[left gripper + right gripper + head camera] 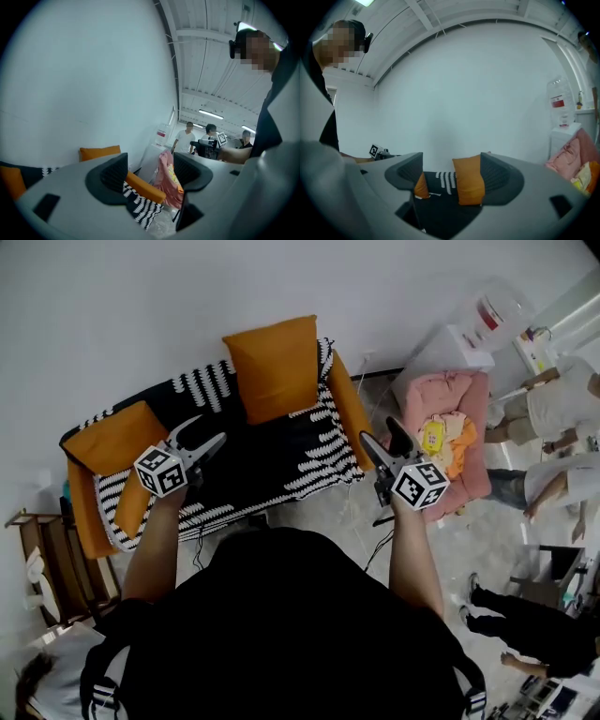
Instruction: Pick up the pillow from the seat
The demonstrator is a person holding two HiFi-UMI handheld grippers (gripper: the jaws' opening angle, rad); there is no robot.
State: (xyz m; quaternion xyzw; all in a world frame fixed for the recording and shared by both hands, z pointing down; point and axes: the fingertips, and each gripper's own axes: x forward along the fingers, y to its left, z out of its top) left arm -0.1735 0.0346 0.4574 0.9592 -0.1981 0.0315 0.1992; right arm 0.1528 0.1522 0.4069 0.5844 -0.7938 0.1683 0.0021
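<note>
An orange pillow stands upright against the back of a sofa covered with a black-and-white throw. A second orange pillow lies at the sofa's left end. In the head view my left gripper hovers open over the left half of the seat. My right gripper is open, held off the sofa's right armrest. Neither touches a pillow. In the right gripper view the upright pillow shows far off between the open jaws. The left gripper view has only the armrest between its jaws.
A pink chair piled with clothes stands right of the sofa, with a water dispenser behind it. Several people stand at the far right. A wooden shelf sits at the sofa's left end. Cables trail on the floor in front.
</note>
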